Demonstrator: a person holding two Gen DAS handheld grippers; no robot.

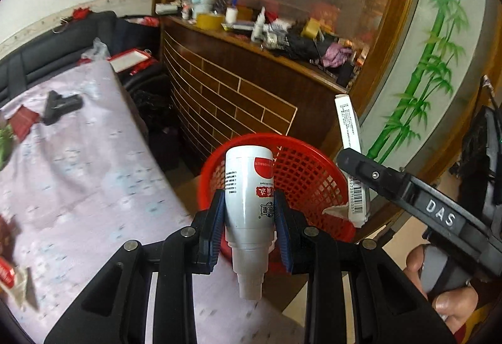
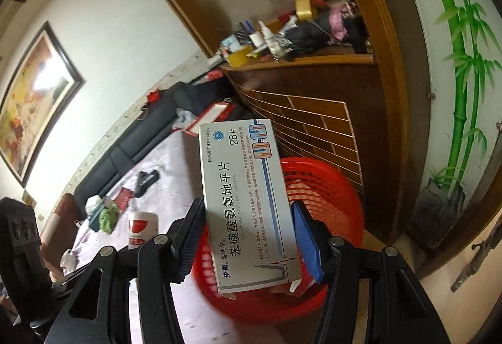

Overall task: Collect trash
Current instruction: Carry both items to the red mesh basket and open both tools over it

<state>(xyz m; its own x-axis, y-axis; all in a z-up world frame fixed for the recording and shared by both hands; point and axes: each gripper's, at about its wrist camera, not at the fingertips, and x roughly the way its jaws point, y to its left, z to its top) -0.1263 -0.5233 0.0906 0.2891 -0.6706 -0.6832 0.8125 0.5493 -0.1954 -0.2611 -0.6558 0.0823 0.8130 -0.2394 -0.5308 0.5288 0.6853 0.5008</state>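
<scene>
**Two grippers, two pieces of trash, one basket**

You hold two grippers, and each is clamped on one item. Your left gripper [image 1: 250,218] pinches one white bottle [image 1: 249,202] with a red label between its blue pads; the bottle points its narrow nozzle back toward the camera and its flat base out at 12 o'clock. Your right gripper [image 2: 248,237] squeezes one white medicine box [image 2: 248,196] by its long edges, printed face toward the camera, its far end rising toward 12 o'clock.

There is one red mesh basket [image 1: 301,174]. In the left wrist view it sits directly behind the bottle, spreading toward 2 o'clock, with the base of the bottle over its rim. In the right wrist view the basket [image 2: 329,187] lies behind and beneath the box, showing at 3 o'clock and at 6 o'clock of it.

From the left wrist view the box [image 1: 349,152] stands on end at 3 o'clock of the bottle, at the basket's right rim, and your right hand [image 1: 439,287] shows at 4 o'clock.

On the pale cloth-covered table [image 1: 78,174], at 10 o'clock, lie one black object [image 1: 59,107] and one red packet [image 1: 23,121].
</scene>
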